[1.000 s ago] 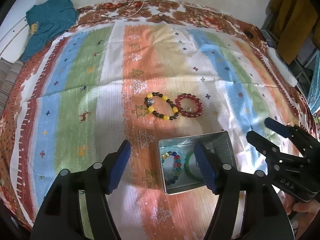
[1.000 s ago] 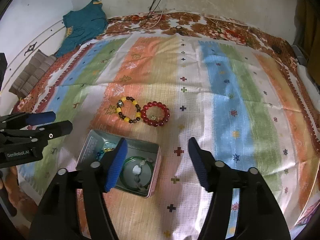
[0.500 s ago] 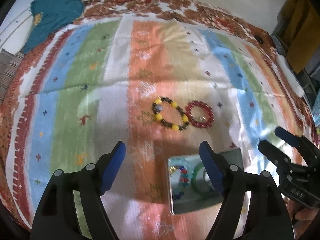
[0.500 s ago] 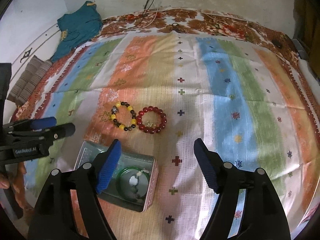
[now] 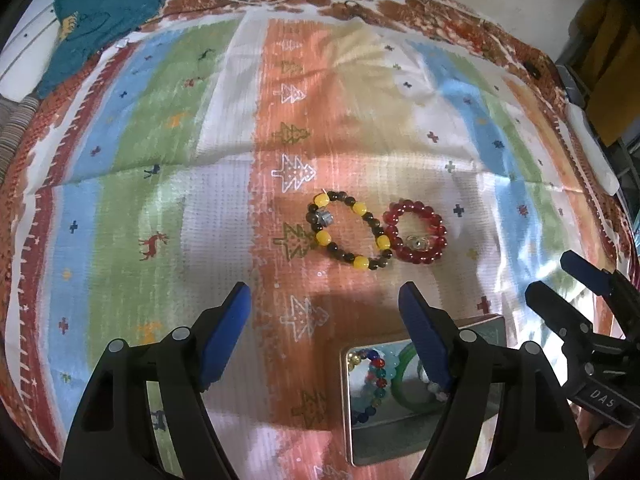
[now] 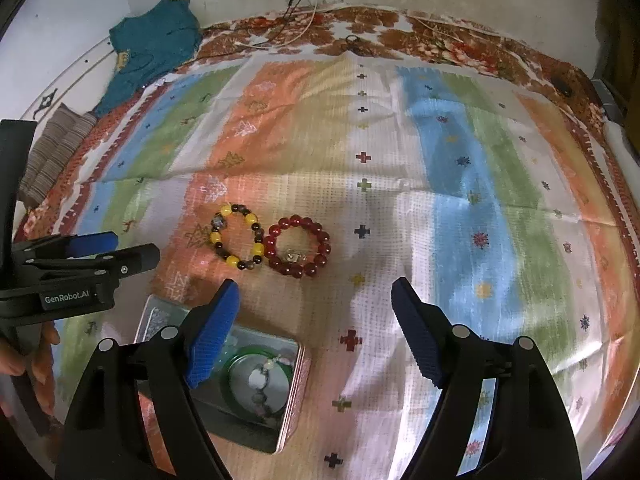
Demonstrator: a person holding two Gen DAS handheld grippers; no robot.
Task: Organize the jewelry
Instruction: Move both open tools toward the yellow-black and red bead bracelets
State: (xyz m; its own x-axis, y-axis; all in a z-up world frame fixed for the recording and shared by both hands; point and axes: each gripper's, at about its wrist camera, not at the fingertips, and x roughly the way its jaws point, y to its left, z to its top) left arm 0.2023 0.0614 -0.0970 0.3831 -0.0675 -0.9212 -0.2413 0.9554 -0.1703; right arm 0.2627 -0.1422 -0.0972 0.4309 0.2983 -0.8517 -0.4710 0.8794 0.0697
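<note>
A striped cloth (image 6: 400, 184) in orange, green, blue and white, printed with small trees and crosses, covers a flat surface that runs back to a pale wall; a teal garment (image 6: 154, 52) lies bunched at the far left corner. Near the middle of the cloth lie two loose bracelets, touching side by side: a yellow-and-dark beaded bracelet (image 5: 347, 236) on the left and a red beaded bracelet (image 5: 415, 232) on the right. Closer to the cameras sits an open metal tin (image 6: 288, 396), already holding a green bangle (image 6: 240, 360) and a multicoloured bead bracelet (image 5: 372, 376).

The left tongs (image 5: 325, 336) hang above the cloth with their blue pads spread wide and nothing between them, aimed just short of the yellow-and-dark bracelet. The right tongs (image 6: 314, 332) are likewise wide open and empty, hovering over the tin's near edge, with the red bracelet just ahead.

Judging by the half-filled tin, the job looks midway: two pieces stowed, two still out. The step in hand seems to be the approach to the next bracelet. That calls for lowering one pair of tongs over a single strand of beads, closing on it without dragging its neighbour, since the two touch, then carrying it to the tin.
</note>
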